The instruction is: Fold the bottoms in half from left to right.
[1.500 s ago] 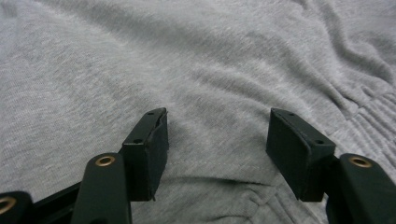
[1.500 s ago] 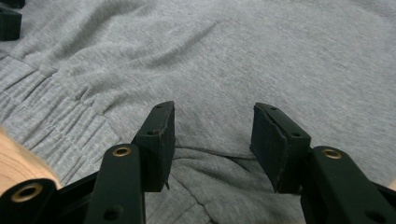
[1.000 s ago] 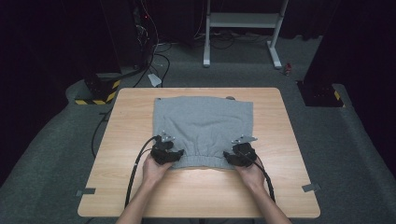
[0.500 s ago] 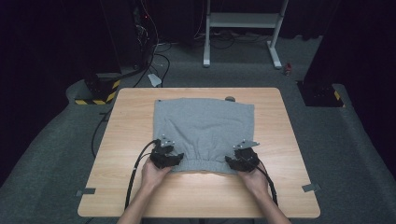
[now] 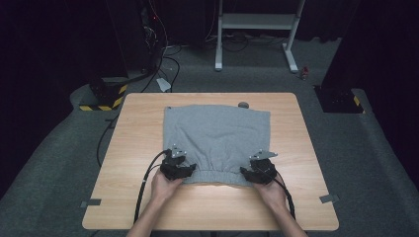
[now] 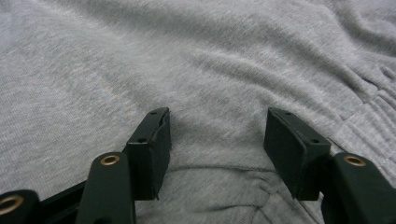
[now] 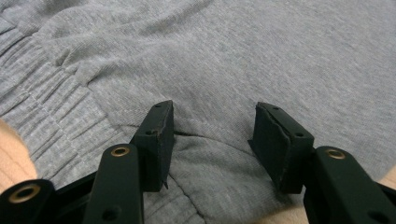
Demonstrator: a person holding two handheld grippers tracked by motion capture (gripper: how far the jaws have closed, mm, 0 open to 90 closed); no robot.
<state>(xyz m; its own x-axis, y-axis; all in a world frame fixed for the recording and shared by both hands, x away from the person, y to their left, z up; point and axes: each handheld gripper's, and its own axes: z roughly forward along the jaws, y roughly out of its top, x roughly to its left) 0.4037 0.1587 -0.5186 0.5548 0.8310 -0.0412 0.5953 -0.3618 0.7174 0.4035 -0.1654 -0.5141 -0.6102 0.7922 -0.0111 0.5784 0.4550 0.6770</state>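
Grey garment [image 5: 217, 140], waistband edge at both claws, table [image 5: 133, 148] bare around

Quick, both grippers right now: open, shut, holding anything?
Left gripper: open, jaws apart over the grey garment near its elastic hem, nothing clamped.
Right gripper: open, jaws apart over the same garment at its other near corner, nothing clamped.

We see a light wooden table [image 5: 296, 148] standing on grey carpet [image 5: 365, 163] in a dark room. Behind it a white metal stand [image 5: 257, 22] rests on two feet, and black cables [image 5: 163, 59] trail across the floor at the back left. A yellow-and-black striped block [image 5: 101, 101] lies near the table's far left corner, and grey tape tabs [image 5: 328, 198] mark its near corners.
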